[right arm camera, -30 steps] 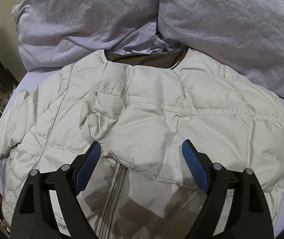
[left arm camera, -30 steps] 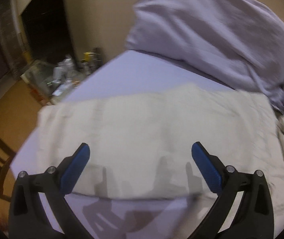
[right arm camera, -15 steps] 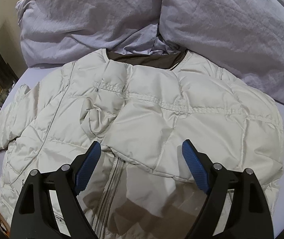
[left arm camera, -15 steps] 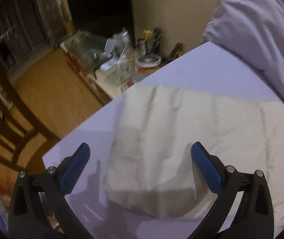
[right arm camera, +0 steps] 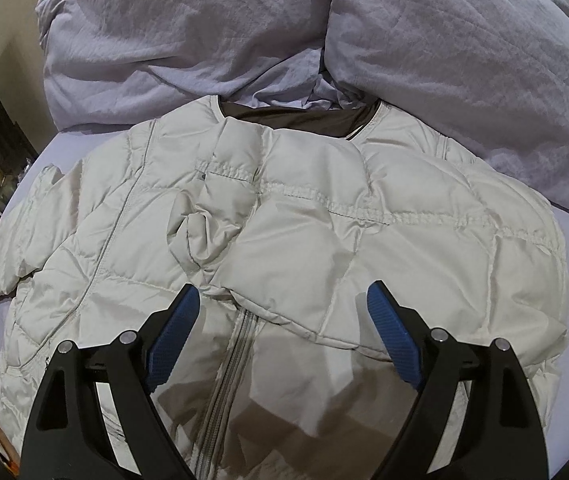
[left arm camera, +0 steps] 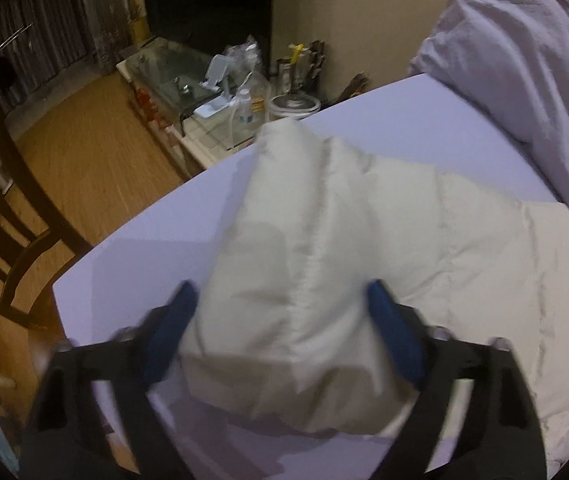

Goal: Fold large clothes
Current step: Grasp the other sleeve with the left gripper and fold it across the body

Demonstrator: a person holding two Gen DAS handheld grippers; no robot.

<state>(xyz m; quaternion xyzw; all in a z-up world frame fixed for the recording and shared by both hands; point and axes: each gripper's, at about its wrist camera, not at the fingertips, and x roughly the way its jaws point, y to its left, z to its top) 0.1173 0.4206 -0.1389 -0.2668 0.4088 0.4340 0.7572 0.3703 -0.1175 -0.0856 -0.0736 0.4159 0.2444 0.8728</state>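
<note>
Left wrist view: left gripper (left arm camera: 282, 336) has its jaws pinching in on the cuff end of the sleeve (left arm camera: 304, 248) of the cream jacket (left arm camera: 484, 264), which lies flat on the bed (left arm camera: 156, 240) near its corner. Sleeve bunches up between the blue pads and both touch it, so it reads as a grip, though the frame is blurred. Risk: puffy, slick fabric could squirt out if the bite is shallow, or the pads catch only the top layer and the sleeve unrolls when lifted; the bed edge is close, so a dropped cuff may slide toward the floor. Versus the earlier frame: jaws were wide with the sleeve flat below them, and they have just been closing with the cuff between them. Right wrist view: right gripper (right arm camera: 282, 322) hangs wide open above the zip (right arm camera: 236, 356) at mid-chest, holding nothing, collar against the pillows (right arm camera: 444, 40). Risk: with nothing pinning the body, the left pull could drag the whole jacket. Earlier frame matches, no change.
</note>
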